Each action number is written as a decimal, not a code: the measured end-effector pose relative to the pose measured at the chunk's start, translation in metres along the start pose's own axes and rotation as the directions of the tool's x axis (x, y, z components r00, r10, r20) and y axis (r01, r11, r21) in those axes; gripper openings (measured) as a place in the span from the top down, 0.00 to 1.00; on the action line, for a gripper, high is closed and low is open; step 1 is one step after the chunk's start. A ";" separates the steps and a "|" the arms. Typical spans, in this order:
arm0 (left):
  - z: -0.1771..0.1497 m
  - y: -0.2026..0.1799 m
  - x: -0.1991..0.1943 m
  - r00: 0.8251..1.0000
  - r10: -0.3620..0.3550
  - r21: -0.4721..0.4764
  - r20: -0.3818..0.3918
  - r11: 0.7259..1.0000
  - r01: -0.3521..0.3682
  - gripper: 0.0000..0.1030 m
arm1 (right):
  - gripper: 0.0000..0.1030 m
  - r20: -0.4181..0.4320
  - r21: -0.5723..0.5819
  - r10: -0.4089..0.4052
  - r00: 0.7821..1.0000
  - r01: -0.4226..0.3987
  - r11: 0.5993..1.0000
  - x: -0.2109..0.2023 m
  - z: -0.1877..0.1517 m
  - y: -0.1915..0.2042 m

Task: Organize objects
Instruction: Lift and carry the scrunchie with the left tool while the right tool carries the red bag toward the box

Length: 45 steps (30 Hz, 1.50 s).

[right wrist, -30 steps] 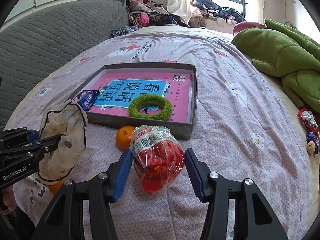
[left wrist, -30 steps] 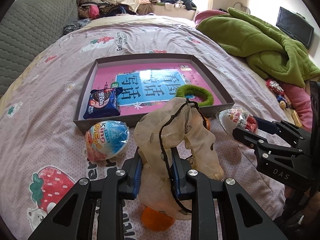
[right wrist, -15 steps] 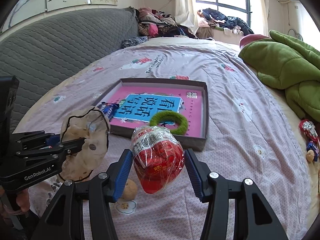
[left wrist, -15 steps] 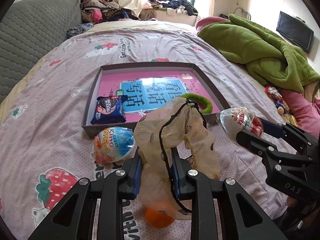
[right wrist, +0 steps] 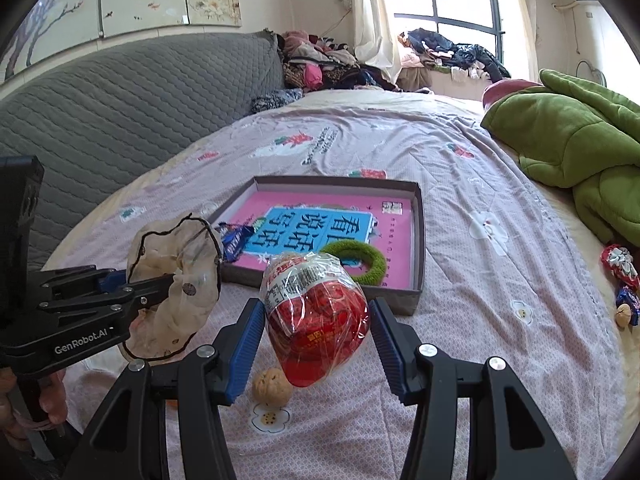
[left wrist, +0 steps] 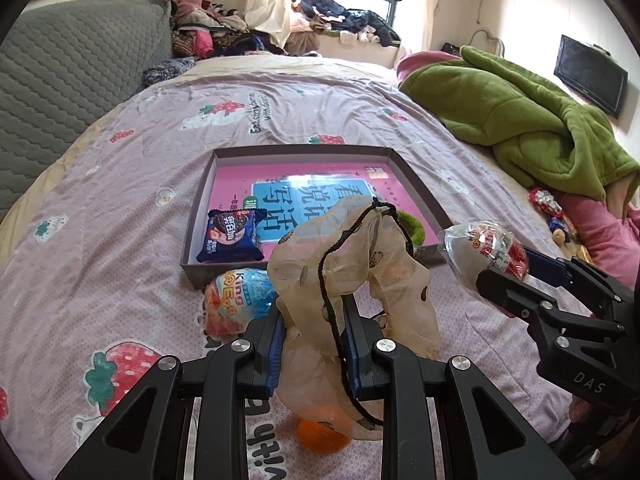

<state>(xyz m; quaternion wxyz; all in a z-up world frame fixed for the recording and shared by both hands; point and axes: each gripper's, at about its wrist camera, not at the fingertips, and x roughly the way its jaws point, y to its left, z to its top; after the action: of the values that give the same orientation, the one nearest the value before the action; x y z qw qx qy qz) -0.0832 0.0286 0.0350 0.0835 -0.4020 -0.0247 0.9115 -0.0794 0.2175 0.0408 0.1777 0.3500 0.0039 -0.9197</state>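
A: Left wrist view first. Left tongs (left wrist: pixel 313 344) clenched on a sheer drawstring pouch (left wrist: pixel 348 276), bunched up between the blue pads and rising above them. Just ahead and left of the tips, a Kinder egg (left wrist: pixel 239 303) on the bed (left wrist: pixel 120 184); beyond it, the shallow box (left wrist: pixel 200 200) with a blue snack packet (left wrist: pixel 232 236) inside.

B: And hidden there?

A: Orange (left wrist: pixel 322 432) below the pouch, half veiled by it. Green ring (left wrist: pixel 414 226) mostly behind the pouch.

B: Right wrist view?

A: Right tongs (right wrist: pixel 316 340) grasping a red wrapped egg (right wrist: pixel 316 312) between both pads, raised above the bed. Walnut (right wrist: pixel 272 386) just below the left pad. Box straight ahead, green ring in its near right corner. Left tongs off to the left, pouch hanging from them.
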 end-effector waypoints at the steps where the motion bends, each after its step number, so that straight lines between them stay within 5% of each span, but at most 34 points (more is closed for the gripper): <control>1: 0.001 0.001 -0.001 1.000 -0.002 -0.007 0.007 1.000 0.002 0.75 | 0.47 0.009 0.002 0.002 1.000 -0.002 1.000 -0.001 0.001 0.000; 14: 0.010 0.007 -0.004 0.997 0.011 -0.034 0.072 0.999 -0.008 0.75 | 0.47 0.108 0.029 -0.002 0.994 -0.002 1.000 -0.014 0.016 0.003; 45: 0.057 0.027 0.019 0.992 0.054 -0.048 0.114 0.998 -0.049 0.75 | 0.47 0.135 0.045 -0.036 0.990 0.030 0.999 0.009 0.054 -0.013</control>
<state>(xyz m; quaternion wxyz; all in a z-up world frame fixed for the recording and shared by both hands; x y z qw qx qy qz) -0.1412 0.0064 0.0563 0.0495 -0.3507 -0.0396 0.9343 -0.1250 0.2197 0.0741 0.1549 0.2904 -0.0221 -0.9440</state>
